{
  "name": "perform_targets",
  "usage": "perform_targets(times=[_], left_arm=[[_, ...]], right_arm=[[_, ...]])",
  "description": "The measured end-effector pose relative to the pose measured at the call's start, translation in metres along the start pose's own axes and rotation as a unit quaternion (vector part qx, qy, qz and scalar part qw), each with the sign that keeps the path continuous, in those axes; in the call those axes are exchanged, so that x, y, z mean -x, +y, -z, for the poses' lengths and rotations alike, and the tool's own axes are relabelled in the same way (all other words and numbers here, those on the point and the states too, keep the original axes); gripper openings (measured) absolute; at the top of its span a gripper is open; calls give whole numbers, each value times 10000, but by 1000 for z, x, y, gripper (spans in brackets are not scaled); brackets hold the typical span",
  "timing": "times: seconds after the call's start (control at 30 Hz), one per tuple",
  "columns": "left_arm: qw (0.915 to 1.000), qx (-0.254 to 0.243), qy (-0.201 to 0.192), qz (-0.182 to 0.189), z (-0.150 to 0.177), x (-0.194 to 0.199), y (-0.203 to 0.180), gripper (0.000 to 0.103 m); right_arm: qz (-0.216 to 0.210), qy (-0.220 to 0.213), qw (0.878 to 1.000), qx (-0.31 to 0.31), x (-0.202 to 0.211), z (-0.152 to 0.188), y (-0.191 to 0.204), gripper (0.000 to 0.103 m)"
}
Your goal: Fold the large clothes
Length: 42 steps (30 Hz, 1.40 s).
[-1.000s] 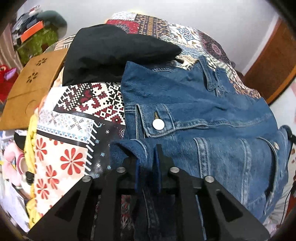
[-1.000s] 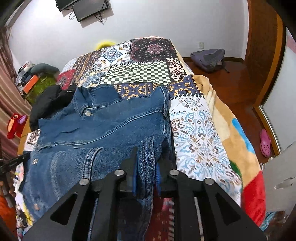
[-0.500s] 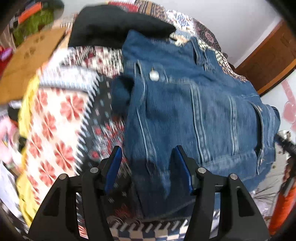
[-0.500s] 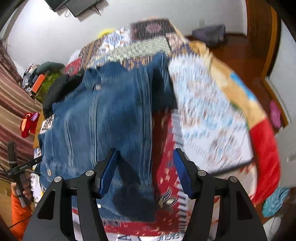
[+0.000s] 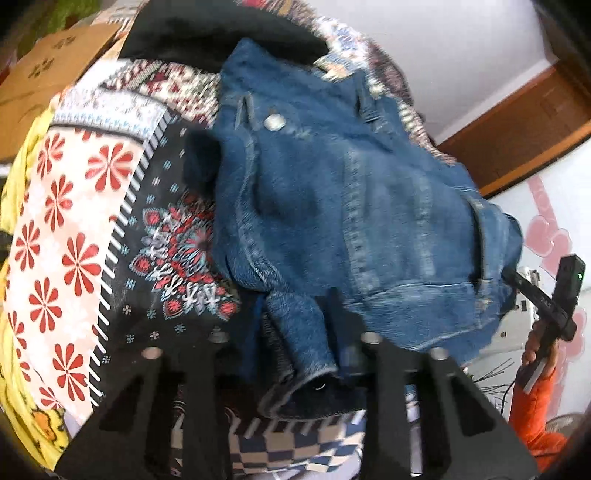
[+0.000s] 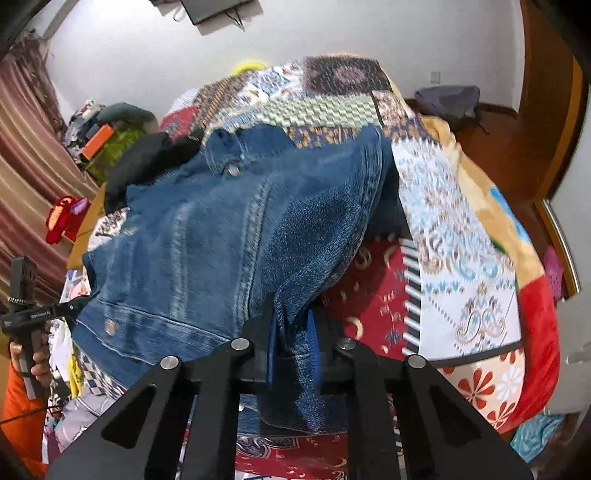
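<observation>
Pinching the near hem corners of the denim jacket (image 5: 332, 206): left gripper (image 5: 295, 354) clamped on a bunched cuff-like fold, right gripper (image 6: 291, 343) clamped on the opposite corner. Stretching straight ahead from both, collar farthest, across the patchwork quilt (image 6: 461, 258). Equally near, likely needing a forward fold.

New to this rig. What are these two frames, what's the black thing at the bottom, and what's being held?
There is no robot arm: a person holds a two-finger gripper in each hand, and each carries a fisheye camera looking along its fingers. The black frame at the bottom is the gripper itself. One view is from the left gripper, the other from the right gripper. Both are clamped on the near hem of a blue denim jacket, at opposite corners. The jacket lies on a bed under a patchwork blanket, with a black garment beyond its collar.
</observation>
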<state>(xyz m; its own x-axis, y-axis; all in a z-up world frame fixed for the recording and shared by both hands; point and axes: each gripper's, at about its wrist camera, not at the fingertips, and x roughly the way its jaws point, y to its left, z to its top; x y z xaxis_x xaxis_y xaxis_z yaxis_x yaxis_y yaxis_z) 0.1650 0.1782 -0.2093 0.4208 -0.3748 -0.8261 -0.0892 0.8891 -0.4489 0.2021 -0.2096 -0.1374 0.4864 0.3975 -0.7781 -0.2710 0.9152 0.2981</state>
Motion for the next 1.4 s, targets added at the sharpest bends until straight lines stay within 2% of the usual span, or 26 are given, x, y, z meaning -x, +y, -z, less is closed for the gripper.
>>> perform_targets(times=[0.1,0.23,0.33,0.43,0.57,0.67,0.7,0.8,0.87,0.93,1.03,1.07,1.13,1.17,1.2,1.23,1.3,1.4], left_arm=[[9993,-216,-321,-3,-6,19,-16,17],[9945,-523,-901,68,-30,52,-45,15],[9880,-786,-1330,32,-56,73,-68,14],[9835,-859,-1594,0,-89,83,-79,14],[9827,-692,-1704,-207,-137,70,-72,14],[9853,-342,-1619,-426,-171,39,-50,14],[9867,-214,-1526,-516,-184,23,-39,14],[9903,56,-1214,-668,-195,-14,-17,15],[9920,72,-901,-880,-201,-44,-6,17],[9897,-11,-584,-1305,-203,-70,1,24],[9857,-343,-447,-1591,-197,-85,0,28],[9839,-469,-457,-1661,-195,-83,-3,29],[9798,-649,-527,-1819,-193,-75,-10,36],[9780,-722,-593,-1863,-192,-68,-13,38],[9767,-796,-680,-1873,-192,-59,-16,44],[9749,-865,-808,-1884,-192,-47,-20,54],[9709,-933,-1117,-1903,-191,-26,-27,61],[9684,-1036,-1463,-1732,-184,5,-40,66]], right_arm=[[-156,-290,9995,10,14,-16,3,11],[-282,-635,9976,14,27,-42,7,9],[-183,-890,9958,117,27,-70,10,8],[-53,-985,9951,92,17,-99,6,8],[42,-894,9958,-184,-14,-131,-12,8],[127,-598,9972,-438,-54,-144,-31,8],[151,-511,9974,-484,-65,-146,-36,8],[271,-75,9976,-627,-107,-147,-49,8],[250,109,9969,-742,-118,-144,-56,8],[194,181,9970,-723,-120,-143,-58,8],[116,271,9972,-694,-111,-146,-58,10],[263,218,9974,-632,-105,-147,-55,14],[818,-83,9959,-368,-87,-150,-47,23],[985,-237,9946,-247,-79,-151,-45,30],[1039,-386,9937,-148,-66,-150,-40,36],[1005,-460,9938,-109,-59,-150,-37,39],[853,-548,9948,-18,-45,-145,-28,41],[598,-429,9971,214,-36,-134,-12,45]])
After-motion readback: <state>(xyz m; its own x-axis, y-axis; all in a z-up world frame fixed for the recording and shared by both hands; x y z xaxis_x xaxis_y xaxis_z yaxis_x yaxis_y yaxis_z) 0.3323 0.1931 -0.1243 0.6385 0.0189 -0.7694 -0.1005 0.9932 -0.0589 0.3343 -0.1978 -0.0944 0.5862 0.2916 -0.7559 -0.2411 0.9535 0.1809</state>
